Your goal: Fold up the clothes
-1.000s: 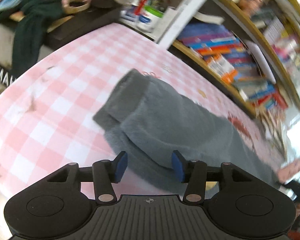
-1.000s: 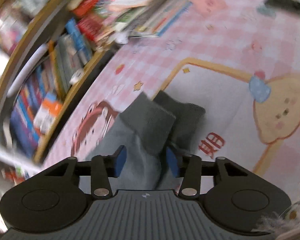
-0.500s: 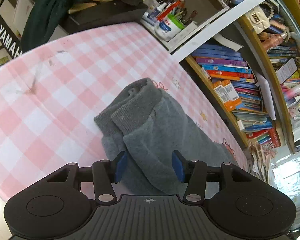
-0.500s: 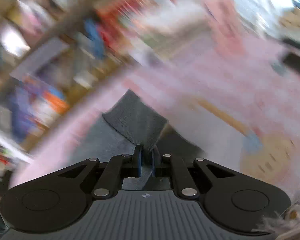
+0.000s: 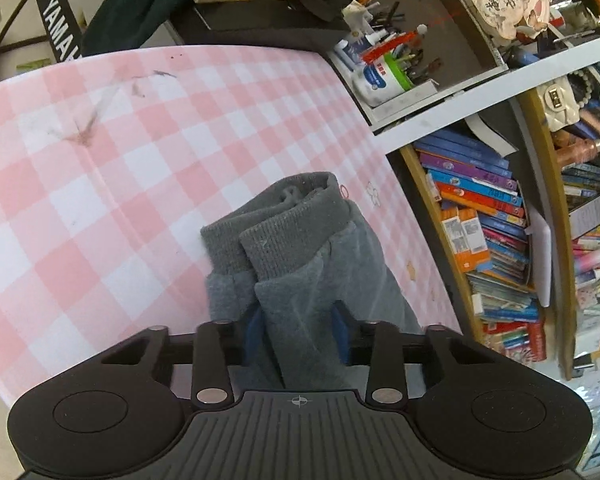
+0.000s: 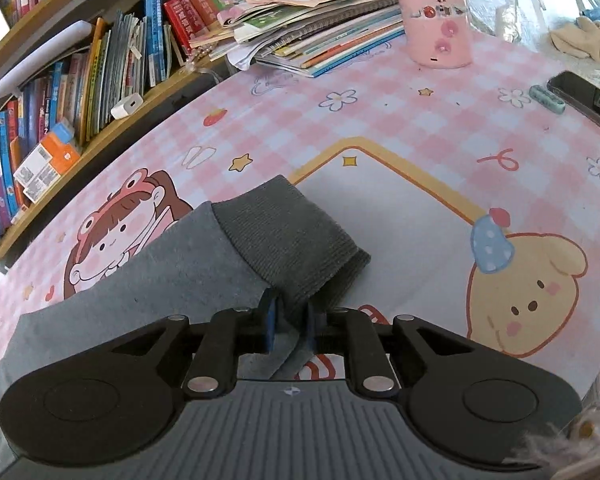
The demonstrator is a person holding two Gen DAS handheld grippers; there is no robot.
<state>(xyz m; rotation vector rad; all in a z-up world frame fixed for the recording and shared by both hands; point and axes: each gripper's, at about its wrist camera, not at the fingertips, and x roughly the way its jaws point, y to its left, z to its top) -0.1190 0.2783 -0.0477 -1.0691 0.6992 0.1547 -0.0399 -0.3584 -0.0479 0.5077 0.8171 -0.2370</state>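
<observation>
On the pink checked surface (image 5: 132, 168) the grey garment (image 5: 308, 264) lies, its cuff (image 6: 288, 240) pinched by the right gripper (image 6: 290, 326) and its fabric bracketed, not visibly clamped, by the left gripper (image 5: 296, 334), so both ends are best lifted level and carried over together.

A table covered by a pink checked cloth (image 5: 112, 184) with cartoon prints carries grey trousers (image 6: 148, 280), whose ribbed cuffs (image 5: 284, 224) lie stacked. Further along the tabletop (image 6: 440, 128) stand a pink tumbler (image 6: 436, 12) and a pile of books and notebooks (image 6: 312, 28), with a black phone (image 6: 584, 96) near the edge and a small green clip (image 6: 547, 99) just beside it.
</observation>
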